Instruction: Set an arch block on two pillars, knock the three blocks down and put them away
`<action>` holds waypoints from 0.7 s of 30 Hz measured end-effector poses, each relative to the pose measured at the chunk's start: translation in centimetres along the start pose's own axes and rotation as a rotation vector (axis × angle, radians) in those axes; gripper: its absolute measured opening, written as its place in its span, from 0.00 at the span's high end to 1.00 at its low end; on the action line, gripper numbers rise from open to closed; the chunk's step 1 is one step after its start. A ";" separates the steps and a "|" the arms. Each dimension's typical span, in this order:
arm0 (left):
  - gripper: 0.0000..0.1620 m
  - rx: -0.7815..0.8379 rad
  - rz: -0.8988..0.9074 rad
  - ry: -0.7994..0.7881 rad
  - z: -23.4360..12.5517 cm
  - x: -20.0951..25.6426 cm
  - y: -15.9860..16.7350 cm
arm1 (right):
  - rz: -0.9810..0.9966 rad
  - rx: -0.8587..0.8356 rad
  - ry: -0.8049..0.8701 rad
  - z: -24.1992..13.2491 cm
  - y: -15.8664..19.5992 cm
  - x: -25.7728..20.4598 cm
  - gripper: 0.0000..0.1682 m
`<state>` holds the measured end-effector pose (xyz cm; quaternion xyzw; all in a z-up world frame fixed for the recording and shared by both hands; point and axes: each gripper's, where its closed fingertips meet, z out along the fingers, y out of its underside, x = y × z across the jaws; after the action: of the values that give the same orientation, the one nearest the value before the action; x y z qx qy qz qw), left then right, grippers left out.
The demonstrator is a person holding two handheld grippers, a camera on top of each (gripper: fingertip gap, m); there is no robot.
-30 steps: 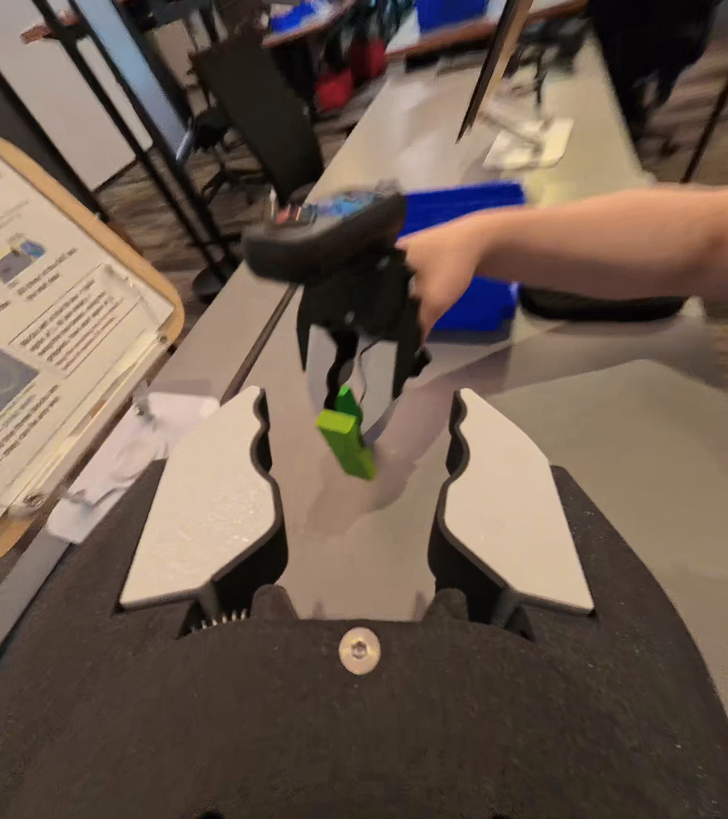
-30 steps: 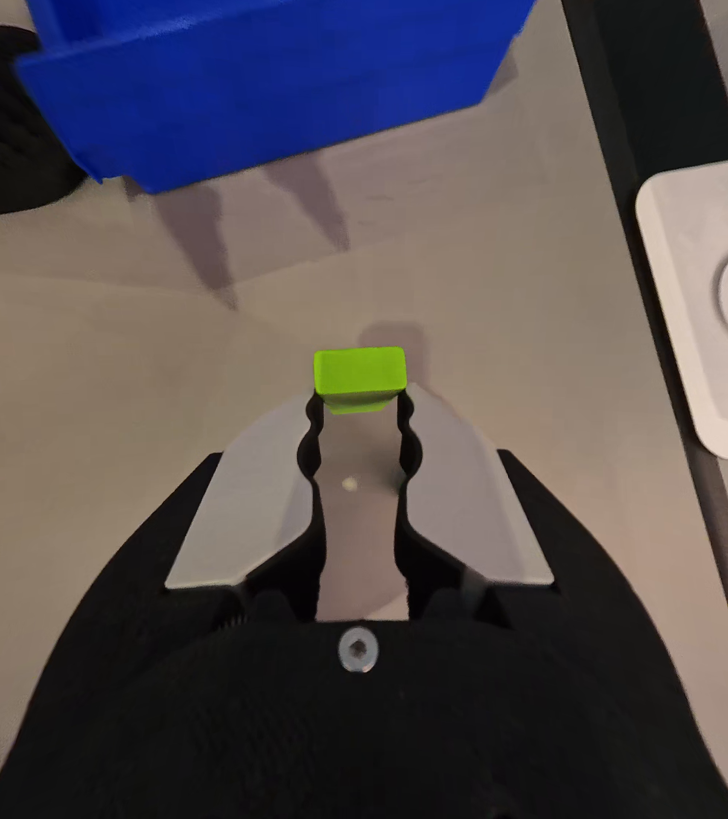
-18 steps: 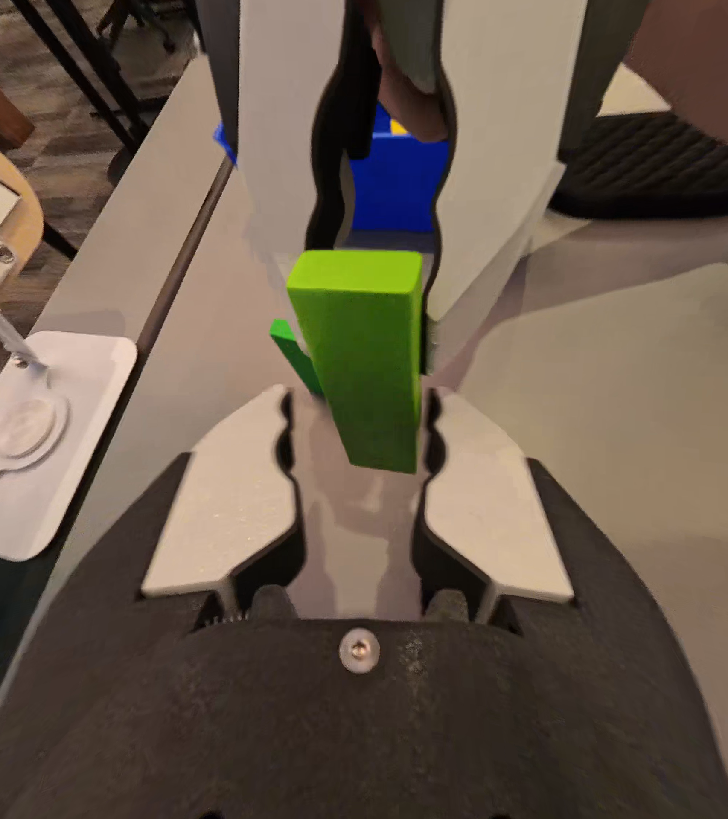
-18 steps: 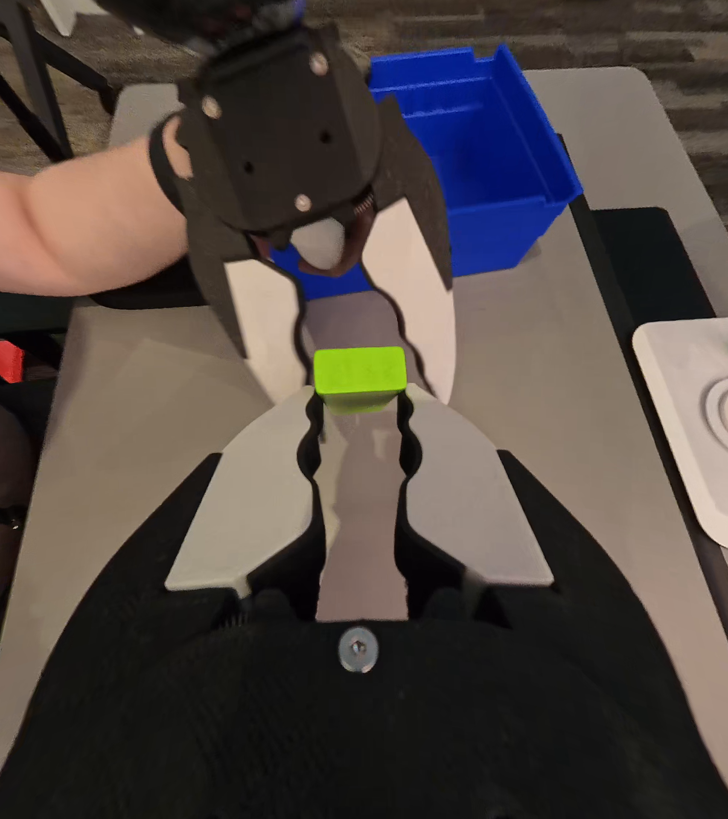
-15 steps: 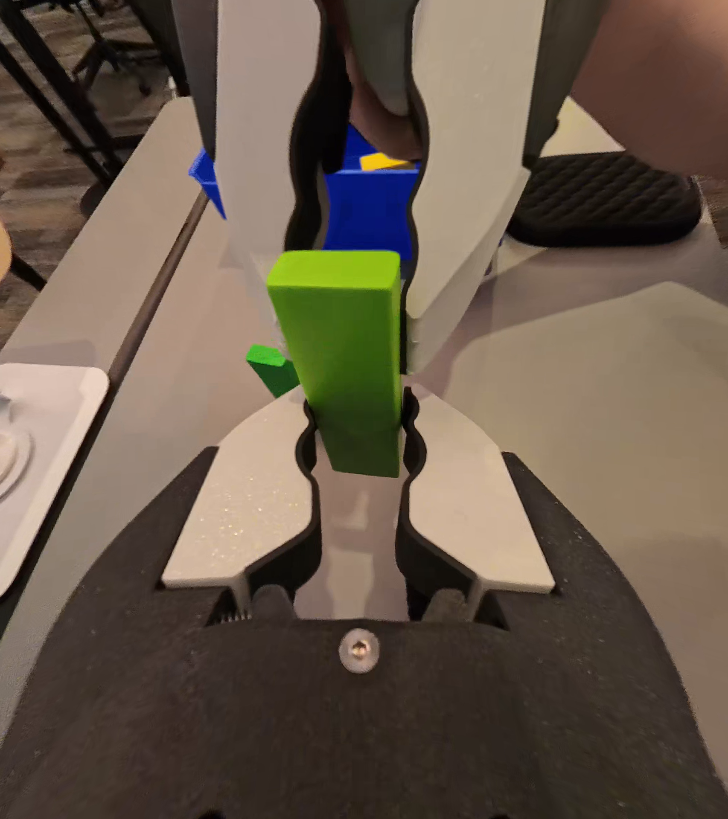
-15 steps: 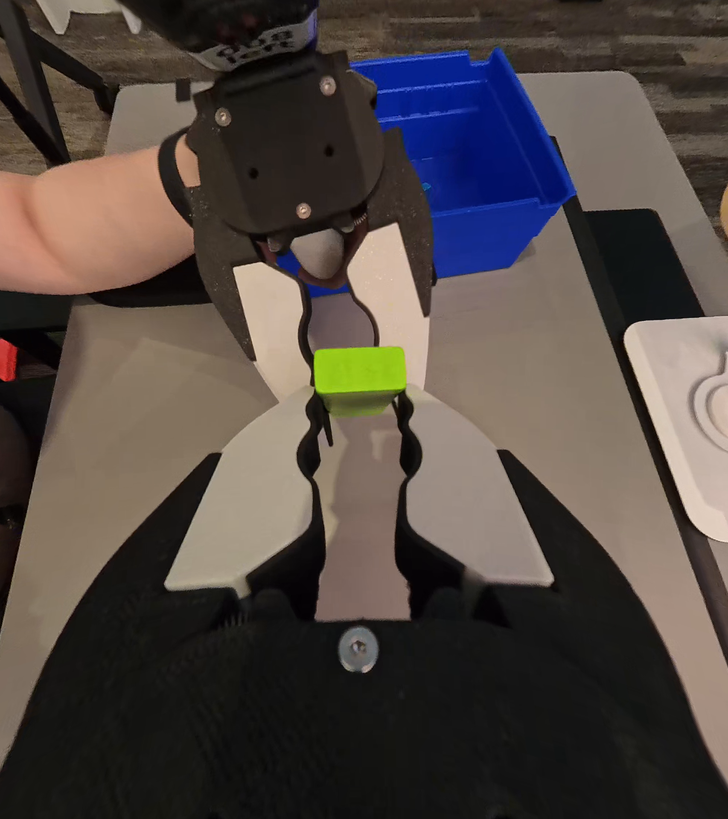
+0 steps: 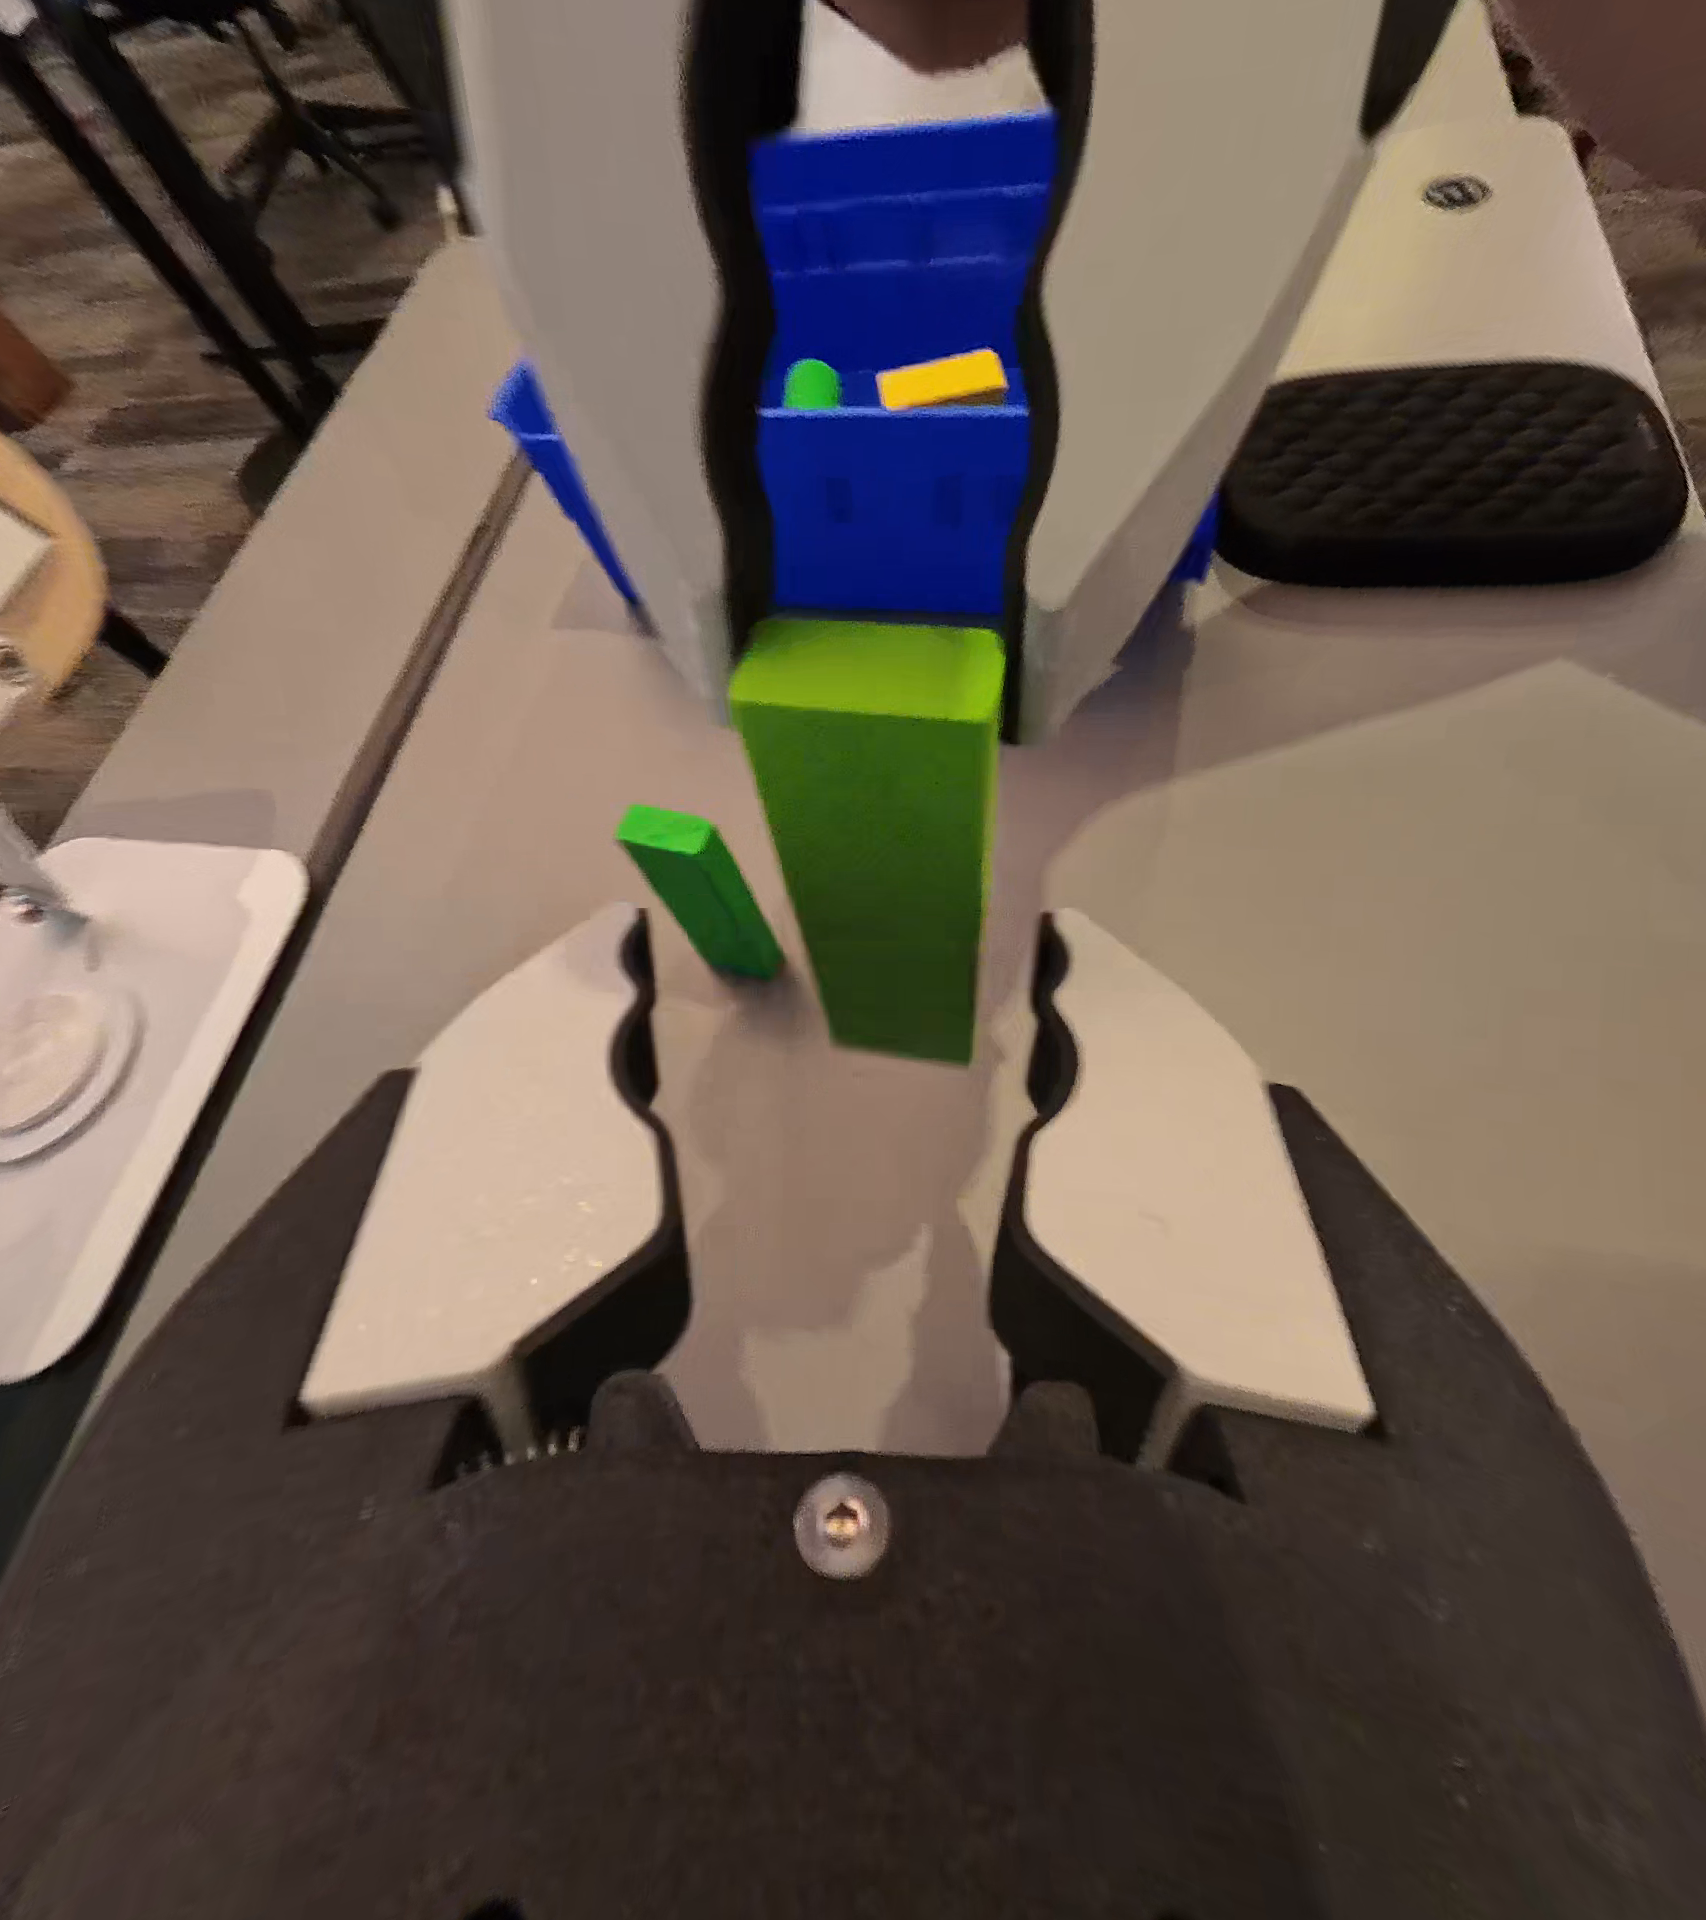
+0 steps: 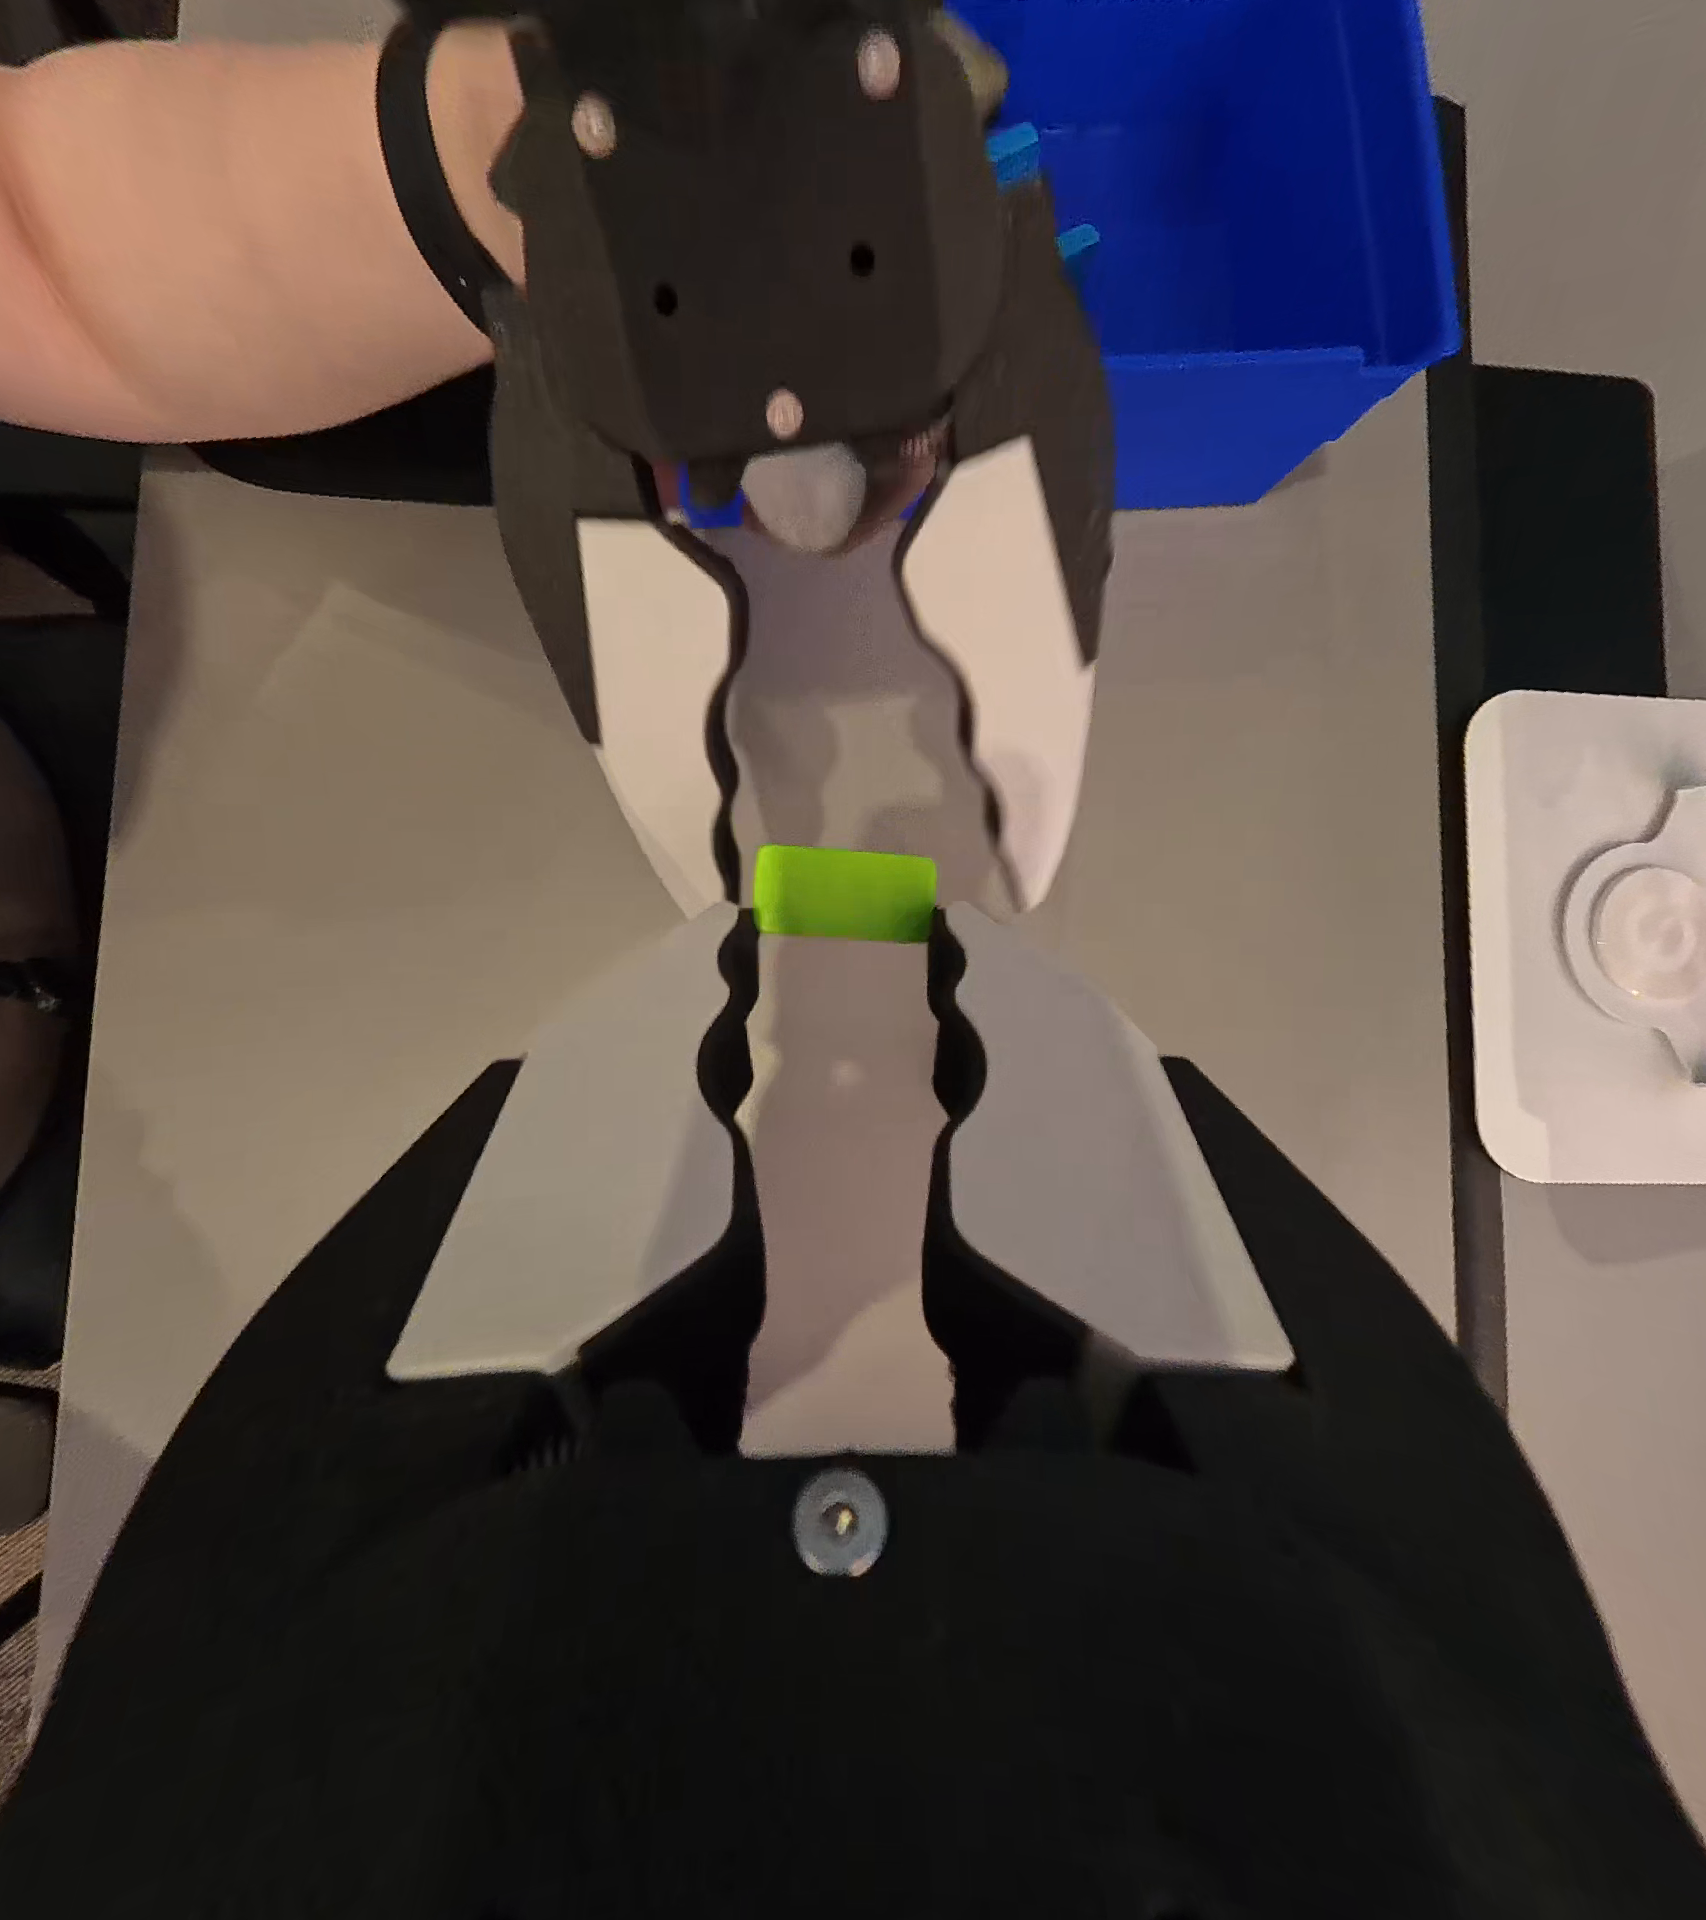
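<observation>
Two grippers: face each other over the grey bench (image 7: 1400, 935), with the lime-green pillar (image 7: 870, 852) upright between them.
Right gripper (image 8: 844, 920): fingers closed on the pillar's top end, holding it vertical.
Left gripper (image 7: 838, 935): fingers parted wider than the pillar, flanking its lower part without touching; it holds nothing.
Second pillar (image 7: 698, 894): darker green, just left of the held one; whether it stands upright cannot be told.
Blue bin (image 7: 890, 499): beyond the pillars, holding a yellow block (image 7: 942, 379) and a green piece (image 7: 813, 384).
Step in hand: likely standing the pillars up; no arch is placed yet.
Next move: calls for settling the pillar flat, beside its partner at arch spacing, and releasing without tipping it.
</observation>
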<state>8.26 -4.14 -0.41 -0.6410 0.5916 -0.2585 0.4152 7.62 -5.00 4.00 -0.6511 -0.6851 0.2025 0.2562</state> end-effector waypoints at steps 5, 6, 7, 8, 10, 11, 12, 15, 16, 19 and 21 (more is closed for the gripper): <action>0.55 0.126 -0.078 -0.177 -6.8 -4.0 -1.2 | 0.049 -0.101 -0.016 1.5 1.0 3.0 0.81; 0.56 0.156 -0.094 -0.210 -8.3 -4.6 -1.4 | 0.060 -0.132 -0.026 2.3 1.6 3.5 0.81; 0.57 0.190 -0.107 -0.229 -9.8 -5.0 -1.6 | 0.073 -0.166 -0.034 3.1 2.1 4.0 0.81; 0.58 0.225 -0.112 -0.241 -11.0 -5.1 -1.9 | 0.084 -0.200 -0.041 4.0 2.8 4.5 0.81; 0.60 0.290 -0.094 -0.274 -12.8 -5.2 -2.4 | 0.095 -0.247 -0.048 5.9 3.8 5.3 0.81; 0.62 0.317 -0.078 -0.295 -13.4 -5.2 -2.6 | 0.096 -0.262 -0.047 6.7 4.3 5.6 0.81; 0.64 0.336 -0.061 -0.316 -13.8 -5.2 -2.7 | 0.098 -0.270 -0.044 7.5 4.6 6.0 0.81; 0.67 0.330 -0.032 -0.348 -13.8 -5.2 -2.8 | 0.109 -0.260 -0.036 9.2 5.3 6.8 0.81; 0.66 0.315 -0.039 -0.330 -13.5 -5.0 -2.7 | 0.109 -0.250 -0.028 9.6 5.4 7.1 0.81; 0.62 0.281 -0.036 -0.291 -12.3 -4.5 -2.5 | 0.111 -0.220 -0.012 10.2 5.7 7.7 0.81; 0.61 0.257 -0.027 -0.278 -11.7 -4.3 -2.3 | 0.119 -0.227 -0.001 10.4 6.2 8.0 0.81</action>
<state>-0.79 -2.67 8.31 -0.6203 0.4819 -0.2462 0.5678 5.93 4.01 -7.29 -0.7153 -0.6639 0.1387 0.1683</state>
